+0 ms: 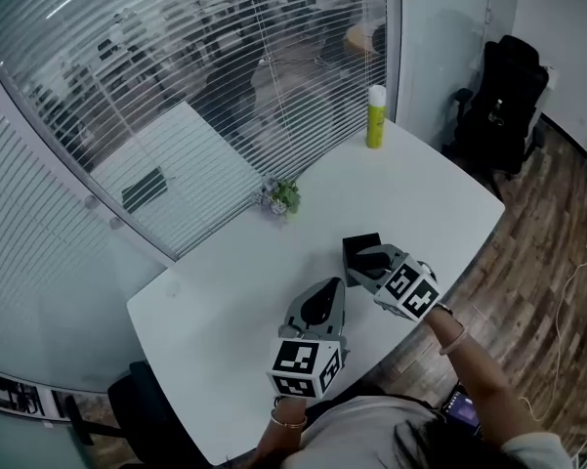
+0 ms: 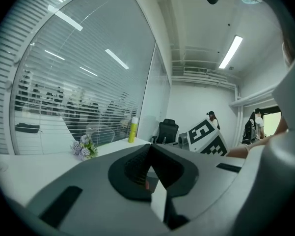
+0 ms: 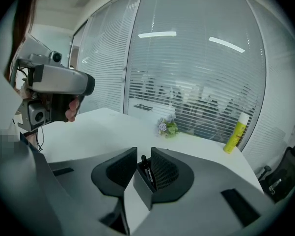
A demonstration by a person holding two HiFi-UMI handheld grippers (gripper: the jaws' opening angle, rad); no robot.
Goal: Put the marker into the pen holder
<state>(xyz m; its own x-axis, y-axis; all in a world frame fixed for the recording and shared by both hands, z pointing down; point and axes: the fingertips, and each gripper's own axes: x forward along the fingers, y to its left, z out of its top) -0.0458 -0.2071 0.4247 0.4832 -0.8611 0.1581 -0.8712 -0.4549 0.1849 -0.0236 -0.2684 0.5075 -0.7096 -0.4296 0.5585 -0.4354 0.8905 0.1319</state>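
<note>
1. You are holding the right gripper narrowly apart around the top of the dark square pen holder. The slim black marker is standing inside it, between the jaws.
2. You are holding the left gripper closed on nothing, just beside the right one, near the front edge of the white surface.
3. Bare room is lying to your left and far ahead. Only the tall yellow bottle and small flower bunch are standing along the far, window-side edge.
</note>
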